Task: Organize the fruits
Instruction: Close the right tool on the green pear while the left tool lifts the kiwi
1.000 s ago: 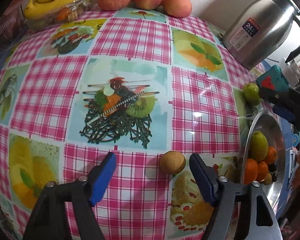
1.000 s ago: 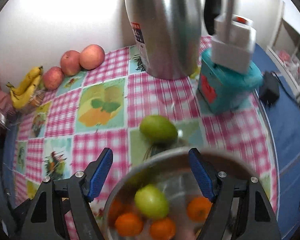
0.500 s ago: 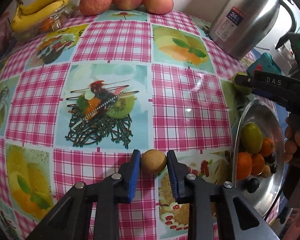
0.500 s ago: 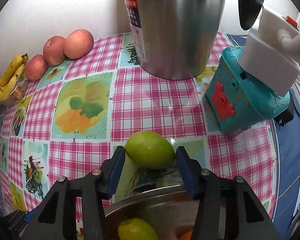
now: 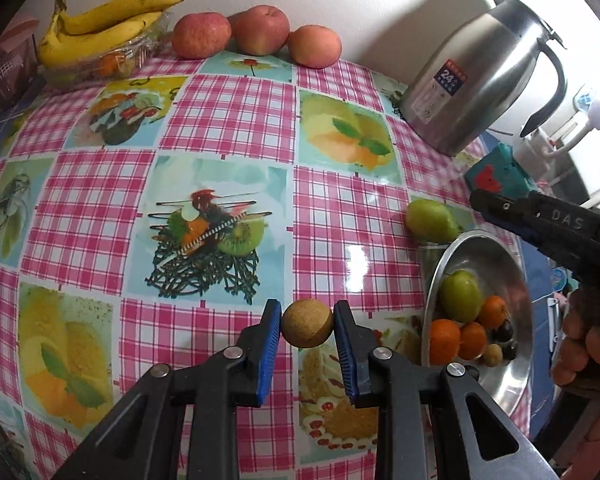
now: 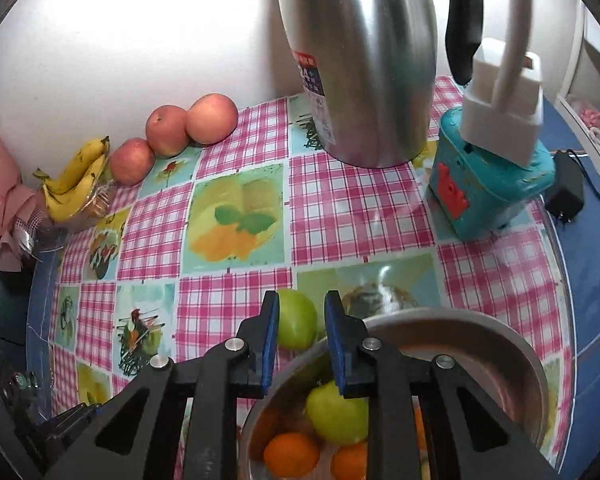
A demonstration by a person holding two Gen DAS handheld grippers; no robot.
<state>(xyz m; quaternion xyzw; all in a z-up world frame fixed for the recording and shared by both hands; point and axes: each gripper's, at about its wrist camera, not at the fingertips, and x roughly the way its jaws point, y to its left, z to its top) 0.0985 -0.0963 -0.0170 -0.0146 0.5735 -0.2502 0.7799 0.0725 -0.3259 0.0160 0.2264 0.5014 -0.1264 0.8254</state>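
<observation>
Underneath, your pink-checked fruit-print tablecloth (image 5: 236, 112) meets a white wall (image 5: 380, 8). Left tongs (image 5: 307, 322) clench a round tan fruit (image 5: 307, 328); right tongs (image 6: 298, 320) clench an oval green fruit (image 6: 296, 324). Only the right view shows a black adapter (image 6: 566, 192).

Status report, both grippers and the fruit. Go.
Left gripper shut on round brown fruit. Right gripper shut on green fruit beside steel bowl. Nothing blocking.

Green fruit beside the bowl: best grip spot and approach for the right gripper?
Grip the green fruit across its middle, pads on its two curved flanks. It is plump and rounded, lying on the tablecloth just outside the steel bowl rim. Come from above over the rim; the right gripper seems closed around it there.
</observation>
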